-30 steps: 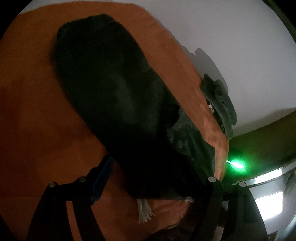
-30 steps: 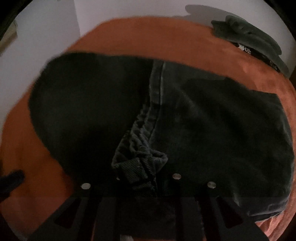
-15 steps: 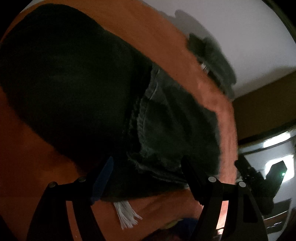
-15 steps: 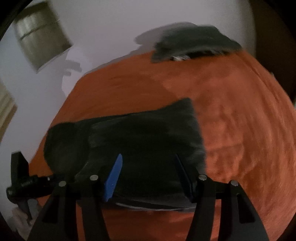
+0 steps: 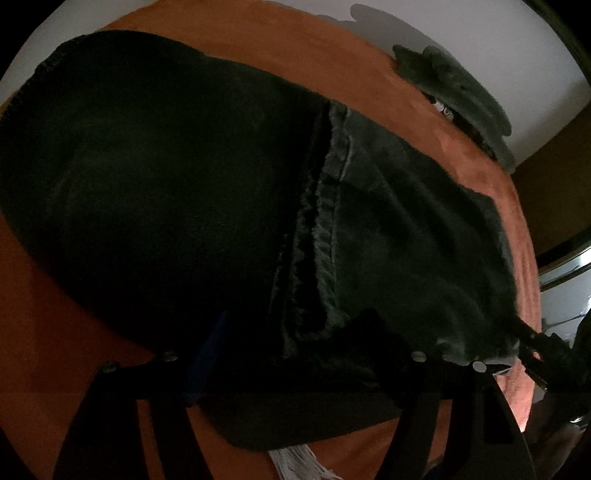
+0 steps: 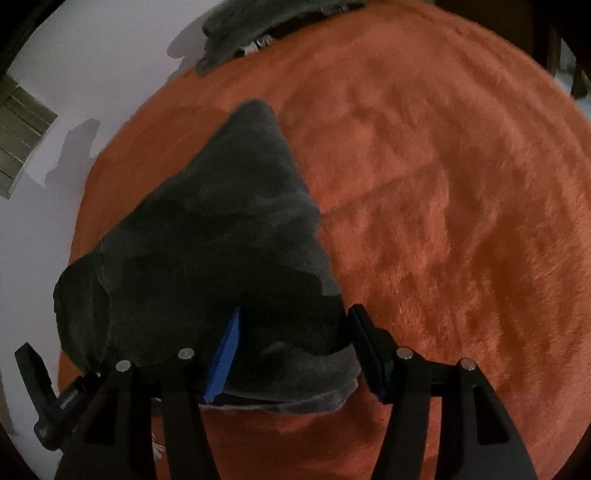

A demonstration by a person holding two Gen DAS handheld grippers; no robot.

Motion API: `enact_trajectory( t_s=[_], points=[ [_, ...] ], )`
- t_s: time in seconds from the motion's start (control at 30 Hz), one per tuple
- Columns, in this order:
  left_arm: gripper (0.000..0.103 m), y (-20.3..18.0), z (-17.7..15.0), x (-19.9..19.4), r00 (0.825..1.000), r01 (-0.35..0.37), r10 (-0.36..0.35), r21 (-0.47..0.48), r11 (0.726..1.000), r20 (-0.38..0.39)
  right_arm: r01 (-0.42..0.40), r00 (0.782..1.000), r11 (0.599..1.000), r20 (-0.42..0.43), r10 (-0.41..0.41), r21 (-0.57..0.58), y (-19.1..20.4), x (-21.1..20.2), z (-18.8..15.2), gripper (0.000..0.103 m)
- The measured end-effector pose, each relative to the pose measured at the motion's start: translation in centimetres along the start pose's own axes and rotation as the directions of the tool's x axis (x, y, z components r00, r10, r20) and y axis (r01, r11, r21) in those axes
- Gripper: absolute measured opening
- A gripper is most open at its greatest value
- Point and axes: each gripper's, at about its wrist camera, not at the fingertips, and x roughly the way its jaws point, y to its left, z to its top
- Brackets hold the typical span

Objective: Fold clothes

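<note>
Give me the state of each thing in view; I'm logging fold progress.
Dark trousers: folded over, lying on the orange blanket.
Grey garment: heaped at the blanket's far edge, untouched.
Right gripper: open, fingers astride the trousers' near edge.
Left gripper: low over the trousers, opening too dark to judge.

Dark charcoal-grey trousers (image 5: 406, 229), w/ a paler grey ribbed seam strip down the middle; left half reads near-black in shadow. In right wrist view the same trousers (image 6: 221, 240) look mid-to-dark grey, plain, no print. Blanket (image 6: 443, 184) under them: solid burnt orange, fuzzy, no pattern. Far edge: grey-green garment pile (image 5: 458, 85) w/ a small white speck. Wall (image 5: 498, 33) pale grey-white. Right gripper (image 6: 291, 343): black frame, one bright blue finger pad (image 6: 225, 354). White fringe (image 5: 295, 461) at near edge.
</note>
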Motion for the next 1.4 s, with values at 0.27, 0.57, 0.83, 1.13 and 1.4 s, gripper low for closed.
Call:
enact_trajectory(
  t_s=[0.27,0.57,0.83,1.13,1.4],
  points=[
    [0.073,0.8,-0.2,-0.3,0.999,0.051,-0.052,-0.020,0.998,-0.008,0.035,0.999,0.999,-0.019,-0.035,-0.006,1.1,1.1,0.5,0.059],
    [0.073,1.6,-0.4,-0.7,0.995,0.093,-0.094,-0.059,0.994,-0.018,-0.077,0.996,0.993,-0.032,0.080,0.090,-0.2,2.4,0.7,0.034],
    [0.074,0.8,0.5,-0.1,0.994,0.099,-0.100,-0.030,0.995,-0.043,-0.064,0.997,0.997,0.051,0.062,0.045,2.0,-0.1,0.8,0.014],
    [0.076,0.7,0.1,-0.2,0.995,0.082,-0.081,0.008,0.997,-0.055,-0.053,0.999,0.990,0.015,0.051,0.130,0.0,2.7,0.9,0.014],
    [0.076,0.5,-0.2,-0.5,0.996,0.063,-0.061,0.039,0.997,-0.059,0.072,0.992,0.996,0.101,-0.077,0.050,2.4,0.0,1.9,0.024]
  ],
)
